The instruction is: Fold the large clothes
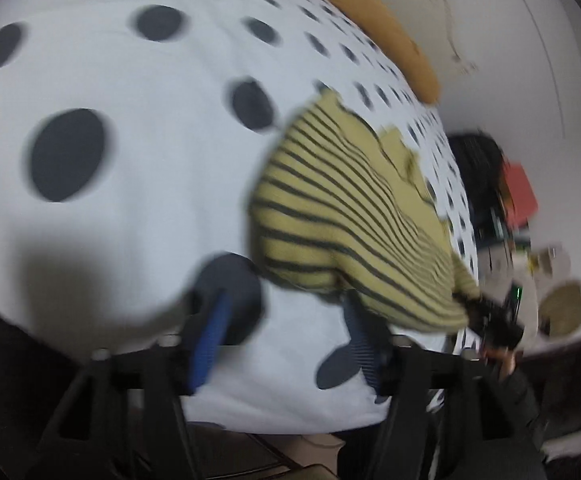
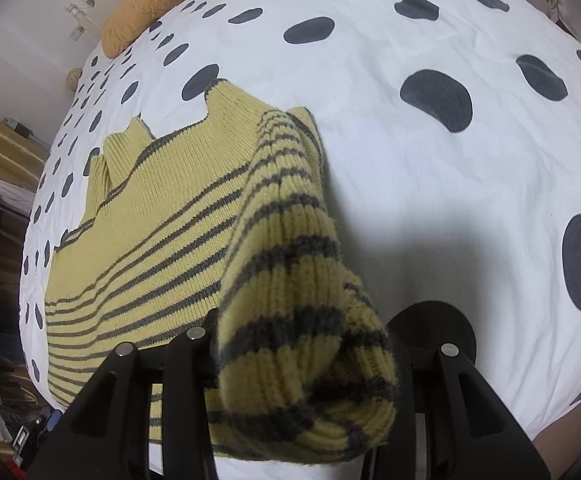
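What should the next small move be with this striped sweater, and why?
Probably carry the sleeve that the right hand-held gripper is clamping across onto the sweater body. The sleeve hangs lifted, while the left hand-held gripper is open and empty.

The left gripper (image 1: 286, 340) points steeply down, its blue-padded fingers (image 1: 206, 344) standing apart with nothing between them. The right gripper (image 2: 302, 380) also points steeply down, its jaws clamped on a thick fold of knit that hides the pads.
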Demonstrator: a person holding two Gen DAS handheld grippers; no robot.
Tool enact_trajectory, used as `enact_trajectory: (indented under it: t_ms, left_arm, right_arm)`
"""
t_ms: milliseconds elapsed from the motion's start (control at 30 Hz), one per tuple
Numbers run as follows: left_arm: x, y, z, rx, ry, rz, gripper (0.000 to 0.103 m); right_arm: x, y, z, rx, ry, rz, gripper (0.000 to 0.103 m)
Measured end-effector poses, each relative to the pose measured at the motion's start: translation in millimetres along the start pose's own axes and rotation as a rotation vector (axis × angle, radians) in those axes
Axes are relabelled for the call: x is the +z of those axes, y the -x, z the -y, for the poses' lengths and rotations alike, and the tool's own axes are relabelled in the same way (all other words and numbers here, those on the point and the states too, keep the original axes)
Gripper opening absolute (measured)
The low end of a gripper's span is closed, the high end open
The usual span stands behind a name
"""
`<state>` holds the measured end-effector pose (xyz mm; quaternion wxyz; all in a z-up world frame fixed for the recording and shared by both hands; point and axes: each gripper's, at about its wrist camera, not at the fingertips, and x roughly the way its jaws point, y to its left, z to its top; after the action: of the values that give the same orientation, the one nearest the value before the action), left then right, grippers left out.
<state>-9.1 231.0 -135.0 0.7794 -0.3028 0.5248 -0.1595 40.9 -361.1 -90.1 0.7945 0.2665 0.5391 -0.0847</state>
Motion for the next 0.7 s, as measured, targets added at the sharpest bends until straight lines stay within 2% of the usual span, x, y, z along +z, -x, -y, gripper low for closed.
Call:
enact_trajectory:
  t_ms: [67,167,267,333,500,600,700]
  left_arm:
    - [-0.2,-20.4,11.6,-0.013,-0.015,-0.021,0.062]
    - [6.3,-41.0,11.2,-0.037,0.051,-0.022,0.061]
    - [13.8,-47.1,0.7,-0.101,0.131,-0.007,0.043]
    - [17.8,-51.1,-3.4,-0.135,0.173,-0.006,0.038]
    - [4.3,-31.3,-30.0,-0.304,0.309,0.061,0.038]
    - [-9.6,-29.6,-53.3,-0.281,0.401,0.061,0.038]
    - [-14.2,-37.2,-64.8,-0.3,0.463,0.064,0.038]
  right_arm:
    - [2.1,2.2,-3.4,-0.011,0.011,0.002,0.04]
    - [2.6,3.5,-4.8,-0.015,0.017,0.004,0.04]
    - [2.5,3.2,-3.5,-0.012,0.011,0.002,0.04]
    - [2.5,2.9,-2.5,-0.009,0.007,0.001,0.04]
    - [2.2,2.7,-2.4,-0.01,0.008,-0.001,0.04]
    - [0.7,2.1,-3.0,-0.015,0.008,-0.004,0.04]
    - [-0.5,1.4,-2.5,-0.015,0.001,-0.005,0.04]
